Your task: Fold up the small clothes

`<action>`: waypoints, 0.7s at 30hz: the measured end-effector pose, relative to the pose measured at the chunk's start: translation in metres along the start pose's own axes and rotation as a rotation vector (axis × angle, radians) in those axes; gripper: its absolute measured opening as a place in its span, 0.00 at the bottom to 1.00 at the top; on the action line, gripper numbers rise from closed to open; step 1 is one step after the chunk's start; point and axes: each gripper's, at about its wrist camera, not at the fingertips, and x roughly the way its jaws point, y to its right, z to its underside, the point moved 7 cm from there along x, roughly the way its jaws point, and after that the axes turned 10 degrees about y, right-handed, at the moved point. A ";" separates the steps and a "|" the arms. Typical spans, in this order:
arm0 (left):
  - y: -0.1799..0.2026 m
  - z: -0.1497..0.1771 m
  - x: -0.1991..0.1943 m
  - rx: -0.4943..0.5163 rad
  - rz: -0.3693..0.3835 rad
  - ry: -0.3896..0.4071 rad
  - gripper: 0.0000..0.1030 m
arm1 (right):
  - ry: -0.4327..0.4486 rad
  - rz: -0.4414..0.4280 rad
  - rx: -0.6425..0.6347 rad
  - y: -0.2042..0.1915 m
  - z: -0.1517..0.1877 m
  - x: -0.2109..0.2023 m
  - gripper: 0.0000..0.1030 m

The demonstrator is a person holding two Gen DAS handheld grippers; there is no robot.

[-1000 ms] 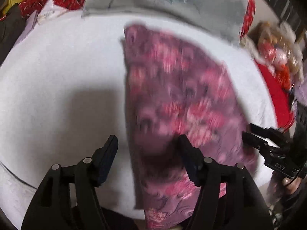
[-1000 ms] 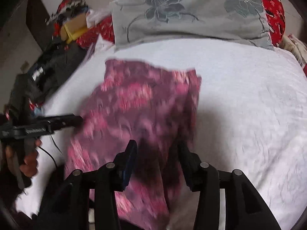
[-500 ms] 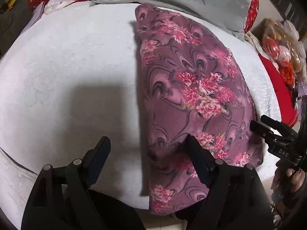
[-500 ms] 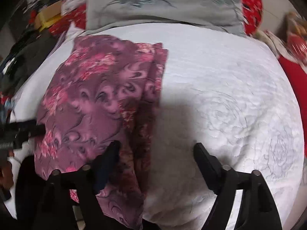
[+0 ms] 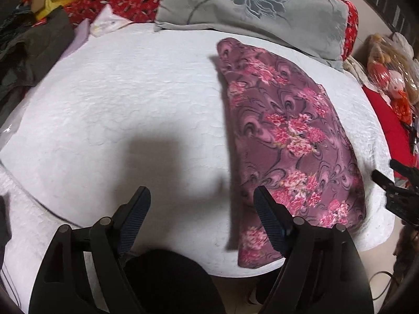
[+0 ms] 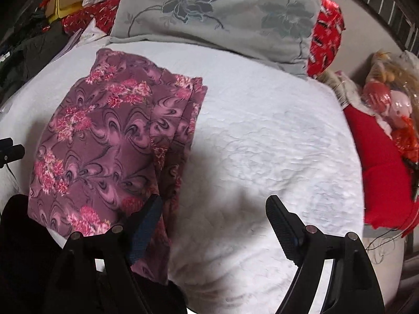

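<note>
Folded cloth [image 5: 290, 141] lay flat on white quilt [image 5: 131, 110], long axis running from near quilt edge away toward grey pillow [image 5: 251, 5], far end stopping just short of pillow. Lay as long strip, stacked layers showing along one long side [image 6: 180, 120], so one lengthwise fold judged done, crosswise fold likely next. Left gripper [image 5: 201, 209] sat at near end of cloth, off cloth's left long edge: one pad over bare quilt, other pad [image 5: 269, 219] just over cloth's near-left corner. Jaws apart, nothing pinched. Right gripper [image 6: 213, 222] sat at same near end, opposite side: left pad [image 6: 146, 222] over cloth's layered right edge, other pad over bare quilt well clear of cloth. Jaws opening, nothing between them, cloth edge beside inner pad only. Both grippers flanked near short end of cloth, neither touching for sure; contact of pads with fabric hard to tell through fisheye. Neither clearly nearer, each with its inner pad at own corner. Judged: next grab needs each gripper shifted inward toward cloth's midline to bracket near corners, then near end carried along long axis toward pillow. Risk judged: loose layers on right edge could split, with only the top ply caught. Red cushion [image 6: 379, 167] and toys beyond quilt's right side, clutter past left side, not in way.
</note>
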 end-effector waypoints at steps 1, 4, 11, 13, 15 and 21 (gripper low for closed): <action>-0.001 0.002 -0.002 -0.002 -0.006 0.001 0.79 | 0.006 0.003 0.007 0.002 0.000 -0.004 0.83; -0.002 0.008 -0.005 0.005 -0.028 0.002 0.79 | 0.027 0.013 0.033 0.007 0.003 -0.019 0.89; 0.002 0.022 -0.019 0.068 -0.088 0.034 0.79 | 0.062 0.047 0.069 0.019 0.008 -0.043 0.96; 0.004 0.023 -0.021 0.086 -0.106 0.042 0.79 | 0.072 0.051 0.086 0.021 0.011 -0.049 0.97; 0.007 0.025 -0.024 0.103 -0.119 0.049 0.79 | 0.079 0.053 0.106 0.024 0.012 -0.053 0.97; 0.019 0.026 -0.033 0.126 -0.140 0.078 0.79 | 0.100 0.050 0.147 0.024 0.013 -0.060 0.99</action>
